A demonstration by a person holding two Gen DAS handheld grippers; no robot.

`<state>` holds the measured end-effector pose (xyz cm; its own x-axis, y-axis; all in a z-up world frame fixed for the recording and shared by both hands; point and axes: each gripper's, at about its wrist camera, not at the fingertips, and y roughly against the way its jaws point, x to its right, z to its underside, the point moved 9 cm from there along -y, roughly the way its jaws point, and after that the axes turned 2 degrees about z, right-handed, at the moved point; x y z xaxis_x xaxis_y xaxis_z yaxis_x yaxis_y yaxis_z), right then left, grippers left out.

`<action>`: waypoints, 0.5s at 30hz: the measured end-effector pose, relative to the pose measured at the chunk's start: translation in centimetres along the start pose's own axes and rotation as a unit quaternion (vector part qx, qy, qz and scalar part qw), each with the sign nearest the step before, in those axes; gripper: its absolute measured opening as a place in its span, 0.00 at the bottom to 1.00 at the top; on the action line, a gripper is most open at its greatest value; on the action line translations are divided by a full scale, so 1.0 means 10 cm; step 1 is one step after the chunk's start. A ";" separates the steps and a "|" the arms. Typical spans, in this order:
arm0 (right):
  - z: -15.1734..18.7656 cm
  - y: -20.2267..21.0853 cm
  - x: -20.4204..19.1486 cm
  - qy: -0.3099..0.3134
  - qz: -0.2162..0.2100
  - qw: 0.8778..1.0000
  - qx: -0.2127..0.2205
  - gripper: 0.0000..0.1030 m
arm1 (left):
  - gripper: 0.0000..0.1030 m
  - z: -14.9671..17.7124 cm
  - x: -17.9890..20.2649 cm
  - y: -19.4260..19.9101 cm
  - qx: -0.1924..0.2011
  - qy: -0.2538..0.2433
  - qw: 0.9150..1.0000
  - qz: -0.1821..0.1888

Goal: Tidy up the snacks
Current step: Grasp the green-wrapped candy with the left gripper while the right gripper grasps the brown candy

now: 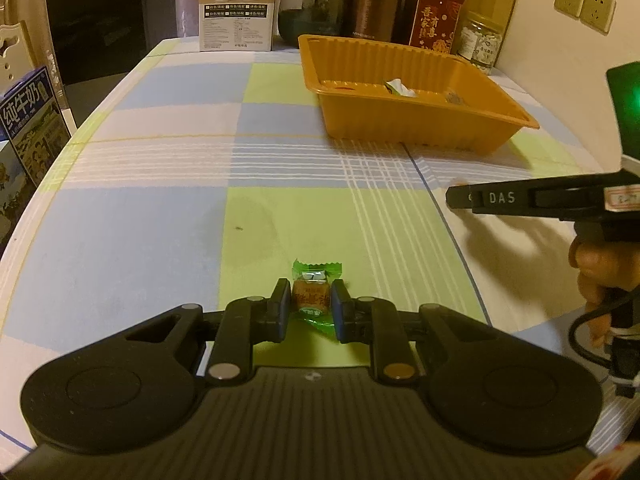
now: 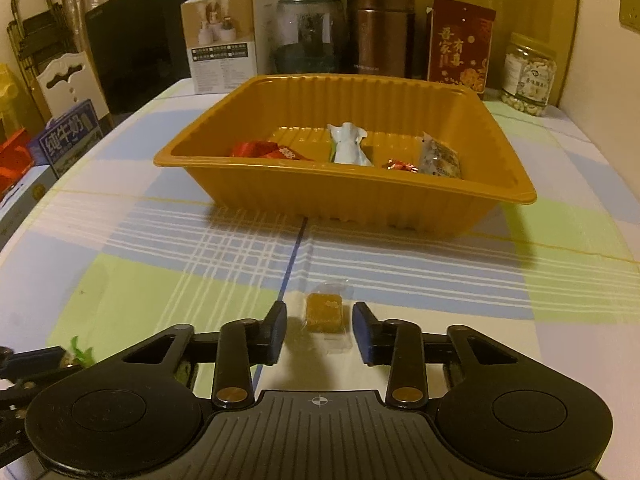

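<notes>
Right wrist view: checked tablecloth (image 2: 160,264), orange tray (image 2: 360,196) upper centre; right gripper (image 2: 319,326) apart around brown candy (image 2: 324,314). Left gripper (image 1: 311,306) clamps green-wrapped candy (image 1: 311,294).

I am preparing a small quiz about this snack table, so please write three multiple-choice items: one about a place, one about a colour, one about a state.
1. Where does the brown cube candy lie?
A. inside the tray
B. on the tablecloth between the right gripper's fingers
C. beside the nut jar

2. What colour is the tray?
A. orange
B. white
C. blue

3. What is the left gripper doing?
A. standing open over bare cloth
B. shut on the green-wrapped candy
C. resting inside the tray

Answers:
1 B: the cube sits on the cloth in front of the tray, with gaps to both pads.
2 A: its ribbed walls are orange.
3 B: both pads press the candy's sides.
</notes>
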<state>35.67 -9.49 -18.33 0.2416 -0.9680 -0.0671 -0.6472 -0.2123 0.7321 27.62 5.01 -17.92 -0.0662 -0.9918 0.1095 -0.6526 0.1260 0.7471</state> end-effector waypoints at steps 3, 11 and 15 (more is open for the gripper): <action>0.00 -0.03 0.01 0.000 0.002 1.000 0.001 0.28 | 0.18 -0.01 0.02 0.00 0.001 -0.001 1.000 0.002; 0.01 0.04 0.02 -0.007 0.003 1.000 0.003 0.20 | 0.18 0.00 0.04 0.04 0.000 0.002 1.000 0.004; 0.08 0.20 0.03 -0.027 0.000 1.000 0.000 0.20 | 0.18 -0.02 0.08 0.08 0.000 0.004 1.000 0.005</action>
<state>33.87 -10.28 -17.37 0.2034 -0.9736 -0.1038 -0.6470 -0.2132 0.7321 27.16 4.29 -17.07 -0.0661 -0.9902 0.1227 -0.6523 0.1360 0.7456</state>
